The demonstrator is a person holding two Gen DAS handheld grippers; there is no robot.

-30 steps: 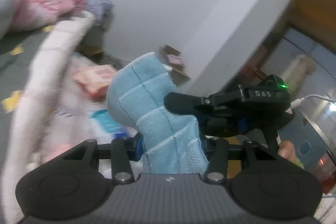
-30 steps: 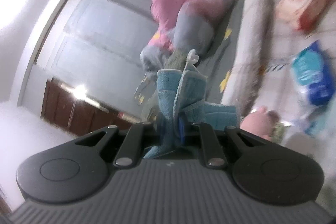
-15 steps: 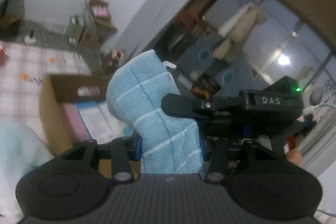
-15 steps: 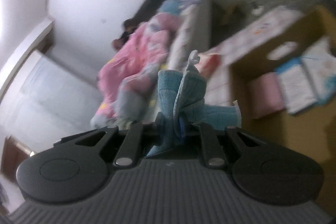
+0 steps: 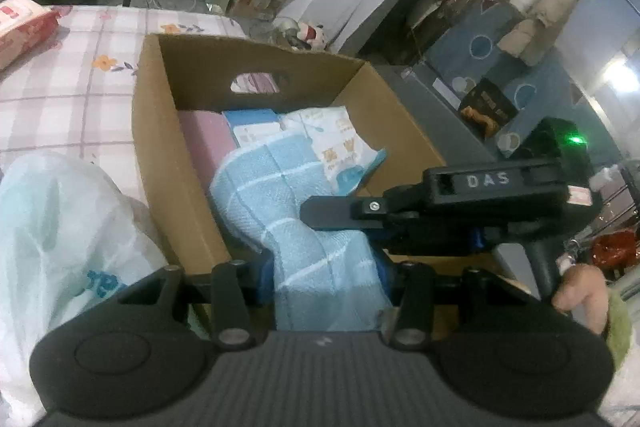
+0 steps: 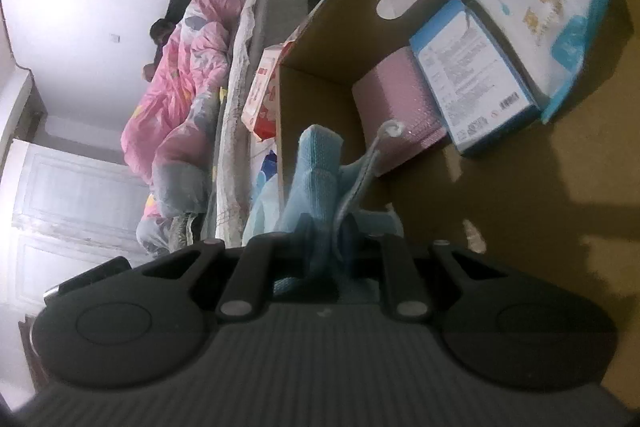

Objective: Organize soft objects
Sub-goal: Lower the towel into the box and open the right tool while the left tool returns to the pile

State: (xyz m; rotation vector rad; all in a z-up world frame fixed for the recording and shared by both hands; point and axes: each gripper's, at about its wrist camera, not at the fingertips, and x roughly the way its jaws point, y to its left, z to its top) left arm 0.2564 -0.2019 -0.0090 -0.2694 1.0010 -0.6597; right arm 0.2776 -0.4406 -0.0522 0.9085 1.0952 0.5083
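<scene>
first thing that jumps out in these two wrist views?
The blue checked towel, pinched by both the left gripper and the right gripper, fills the middle of each view. Behind it gapes an open cardboard box on the floral bedspread, already holding a pink pack and two blue-and-white packs.

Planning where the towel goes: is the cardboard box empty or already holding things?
Holding things: the cardboard box contains a pink pack, blue carton and white pack.

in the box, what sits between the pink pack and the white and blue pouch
A blue box with a printed label, standing between the pink pack and the pouch; clearest in the right wrist view.
</scene>
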